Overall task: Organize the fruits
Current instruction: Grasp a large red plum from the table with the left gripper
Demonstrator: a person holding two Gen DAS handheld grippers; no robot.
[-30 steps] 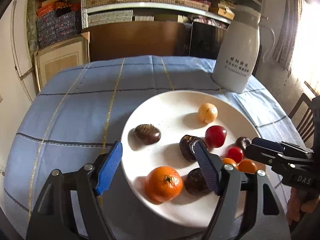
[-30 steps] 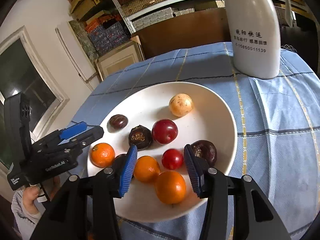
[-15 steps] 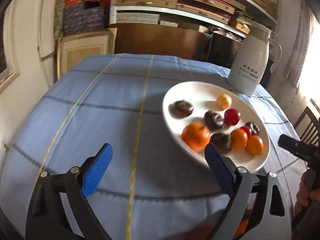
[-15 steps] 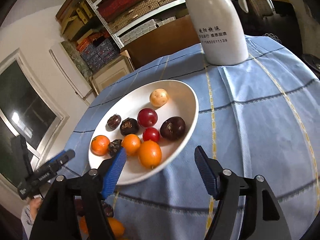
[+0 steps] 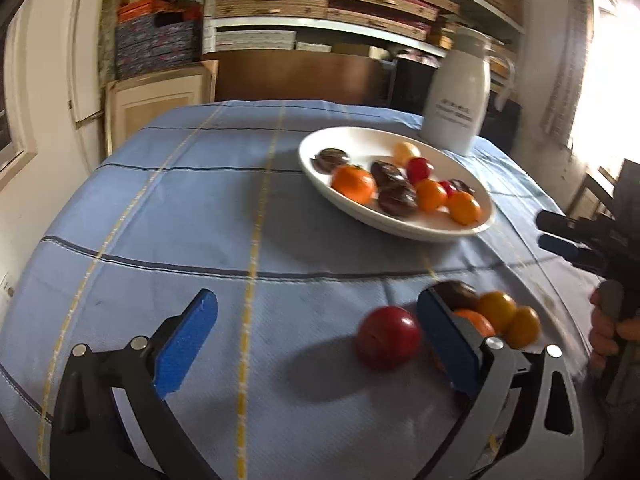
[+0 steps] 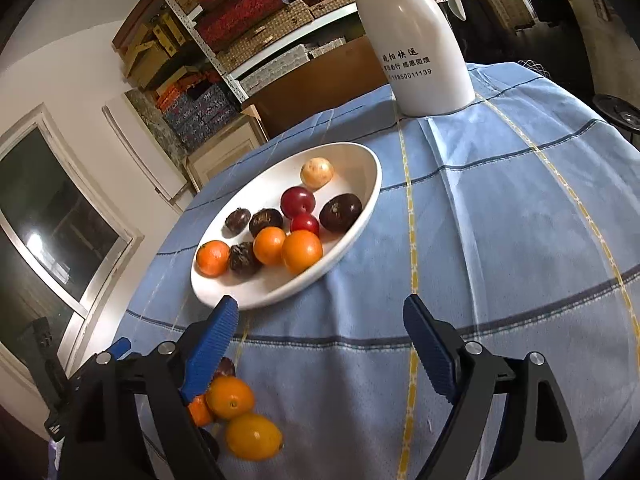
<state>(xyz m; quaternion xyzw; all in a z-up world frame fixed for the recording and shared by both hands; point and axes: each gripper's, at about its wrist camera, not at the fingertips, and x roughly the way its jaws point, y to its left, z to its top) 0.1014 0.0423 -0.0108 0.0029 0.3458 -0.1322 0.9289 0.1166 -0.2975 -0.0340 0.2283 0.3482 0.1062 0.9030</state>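
A white plate (image 5: 440, 232) (image 6: 360, 168) on the blue checked tablecloth holds several fruits: oranges, red plums, dark chestnut-like ones and one pale yellow fruit. Loose fruit lies on the cloth near the front edge: a red plum (image 5: 387, 337) and a cluster of oranges (image 5: 498, 310) (image 6: 230, 396) with a dark fruit (image 5: 456, 294). My left gripper (image 5: 316, 338) is opening, its jaws wide; the red plum sits just inside its right finger, untouched. My right gripper (image 6: 320, 344) is also opening over bare cloth, with the orange cluster outside its left finger.
A tall white thermos jug (image 5: 458, 100) (image 6: 416, 40) stands behind the plate. Shelves of boxes (image 5: 320, 0) fill the back wall. The right gripper and the hand holding it (image 5: 608, 320) show at the right of the left wrist view. The tablecloth drops off at the table's round edge.
Both grippers have pulled back from the plate toward the table's front and opened wider. The loose fruit cluster and the red plum have come into view near them.
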